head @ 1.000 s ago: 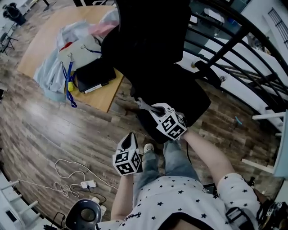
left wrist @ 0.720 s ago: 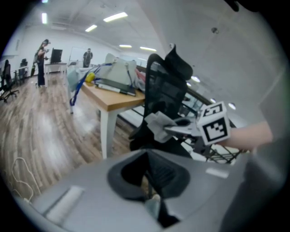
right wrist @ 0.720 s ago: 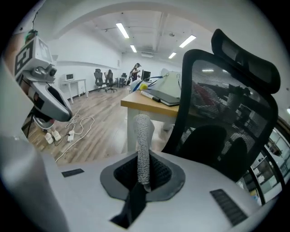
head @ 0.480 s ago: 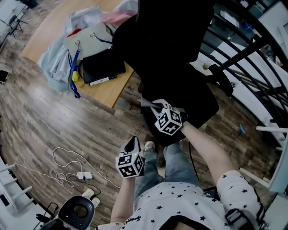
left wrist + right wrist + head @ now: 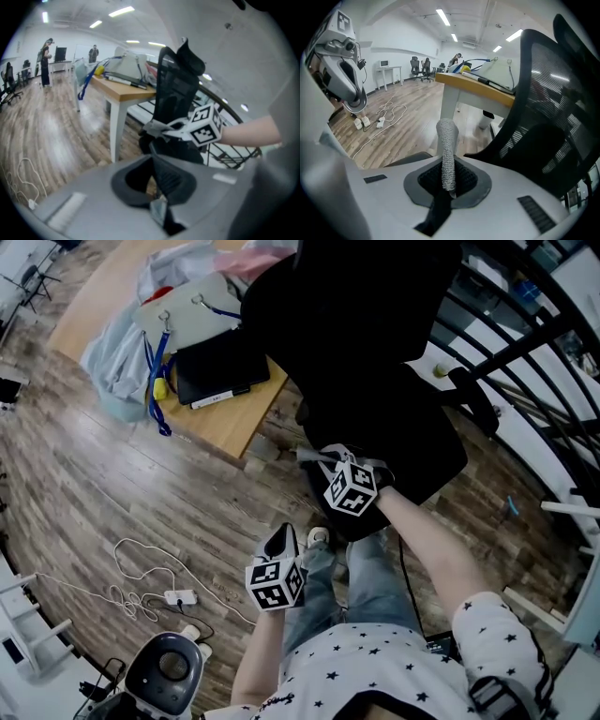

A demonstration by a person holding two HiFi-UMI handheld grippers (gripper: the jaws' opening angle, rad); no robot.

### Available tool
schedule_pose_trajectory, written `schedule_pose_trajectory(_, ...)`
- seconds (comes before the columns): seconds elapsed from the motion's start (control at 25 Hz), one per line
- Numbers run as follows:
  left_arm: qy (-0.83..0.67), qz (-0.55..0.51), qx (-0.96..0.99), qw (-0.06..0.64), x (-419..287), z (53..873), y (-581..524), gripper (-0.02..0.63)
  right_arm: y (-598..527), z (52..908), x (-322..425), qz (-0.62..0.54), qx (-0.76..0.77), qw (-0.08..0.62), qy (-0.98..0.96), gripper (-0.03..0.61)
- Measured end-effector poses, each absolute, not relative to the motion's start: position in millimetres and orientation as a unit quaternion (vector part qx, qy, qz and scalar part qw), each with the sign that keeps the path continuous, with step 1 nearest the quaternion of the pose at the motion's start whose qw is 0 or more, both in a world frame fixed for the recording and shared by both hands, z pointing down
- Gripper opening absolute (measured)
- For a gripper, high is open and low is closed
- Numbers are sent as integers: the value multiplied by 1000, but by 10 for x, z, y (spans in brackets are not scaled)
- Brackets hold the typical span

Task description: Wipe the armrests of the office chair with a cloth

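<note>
A black office chair [image 5: 375,362] stands in front of me in the head view, its mesh back [image 5: 553,108] filling the right of the right gripper view. My right gripper [image 5: 317,460] is shut on a grey rolled cloth [image 5: 446,150] at the seat's left front edge, over the near armrest. In the left gripper view the same cloth [image 5: 157,127] sticks out leftward from that gripper. The far armrest [image 5: 473,395] shows on the chair's right side. My left gripper [image 5: 281,538] hangs lower, by my knee, its jaws together with nothing between them [image 5: 161,187].
A wooden table [image 5: 234,427] left of the chair carries bags, a lanyard and a black tablet [image 5: 220,371]. White cables and a power strip [image 5: 178,596] lie on the wood floor. A black railing [image 5: 525,343] runs behind the chair. A round grey device [image 5: 169,671] sits bottom left.
The head view has swung slightly, so the chair and table sit a little lower-right. The right gripper keeps the cloth at the seat's left edge; the left gripper stays low.
</note>
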State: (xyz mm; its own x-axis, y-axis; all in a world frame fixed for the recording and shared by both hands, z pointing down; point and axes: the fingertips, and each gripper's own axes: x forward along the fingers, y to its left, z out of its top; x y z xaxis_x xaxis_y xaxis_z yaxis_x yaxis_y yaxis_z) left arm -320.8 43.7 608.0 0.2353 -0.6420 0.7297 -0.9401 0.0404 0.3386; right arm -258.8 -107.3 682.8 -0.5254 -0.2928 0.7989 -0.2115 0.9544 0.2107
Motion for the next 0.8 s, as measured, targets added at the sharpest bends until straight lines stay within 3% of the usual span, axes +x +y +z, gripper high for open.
schedule_pose_trajectory(0.8,-585,181,675,411,-3298,6071,530,8,-894,7063,-2608,12,120,497,-859,25)
